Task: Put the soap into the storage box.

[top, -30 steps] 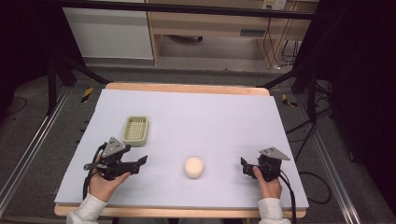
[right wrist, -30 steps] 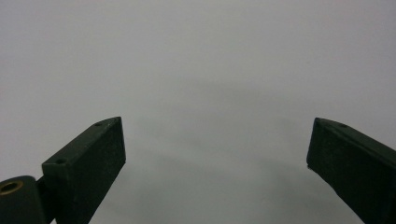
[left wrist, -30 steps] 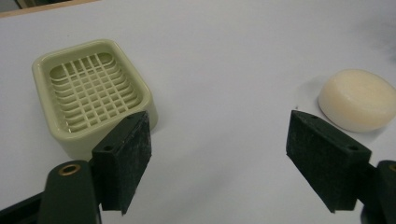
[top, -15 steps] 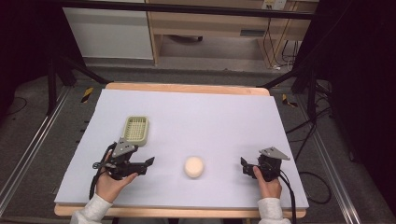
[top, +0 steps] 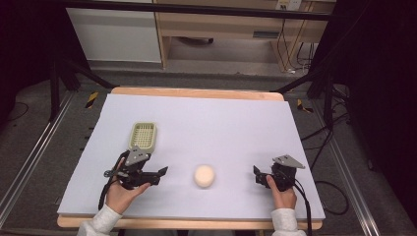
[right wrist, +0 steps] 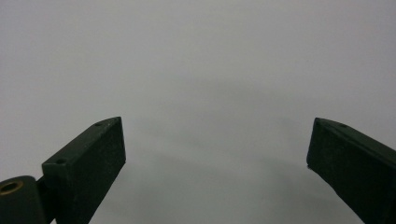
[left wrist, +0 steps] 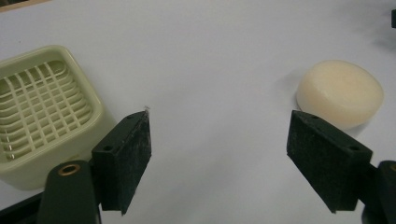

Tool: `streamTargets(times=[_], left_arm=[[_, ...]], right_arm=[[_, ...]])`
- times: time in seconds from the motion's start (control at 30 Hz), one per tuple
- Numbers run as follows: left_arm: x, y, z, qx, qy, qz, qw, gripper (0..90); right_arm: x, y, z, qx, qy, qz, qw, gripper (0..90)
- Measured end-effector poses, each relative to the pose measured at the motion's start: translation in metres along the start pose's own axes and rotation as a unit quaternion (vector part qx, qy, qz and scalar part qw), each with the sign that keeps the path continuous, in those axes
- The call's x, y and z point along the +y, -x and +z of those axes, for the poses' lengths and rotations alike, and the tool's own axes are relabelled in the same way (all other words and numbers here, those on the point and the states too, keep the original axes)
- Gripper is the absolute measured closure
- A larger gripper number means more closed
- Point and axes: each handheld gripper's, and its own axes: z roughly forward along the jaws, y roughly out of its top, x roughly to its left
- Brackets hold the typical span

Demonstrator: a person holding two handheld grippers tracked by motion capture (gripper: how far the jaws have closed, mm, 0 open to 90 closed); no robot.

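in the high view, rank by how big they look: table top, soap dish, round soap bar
1. White rectangular table top
2. Pale green plastic grid soap dish
3. Cream round soap bar, somewhat smaller than the dish

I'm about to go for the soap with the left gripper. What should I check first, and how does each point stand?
1. Left gripper jaws wide apart: ok.
2. Nothing held in it: ok.
3. Soap lying free on the table, apart from the dish: ok.
4. Soap between the jaws: not ok, it sits beyond the right-hand jaw in the left gripper view.
5. Right gripper away from the soap, jaws apart: ok.
6. Dish empty: ok.
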Motion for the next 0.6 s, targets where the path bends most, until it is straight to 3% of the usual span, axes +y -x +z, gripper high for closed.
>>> streamTargets(times=[0.6], left_arm=[[0.022, 0.020, 0.012, -0.022, 0.003, 0.020, 0.9996, 21.2]], right_arm=[[0.000, 0.000, 0.000, 0.000, 0.000, 0.000, 1.0000, 4.9]])
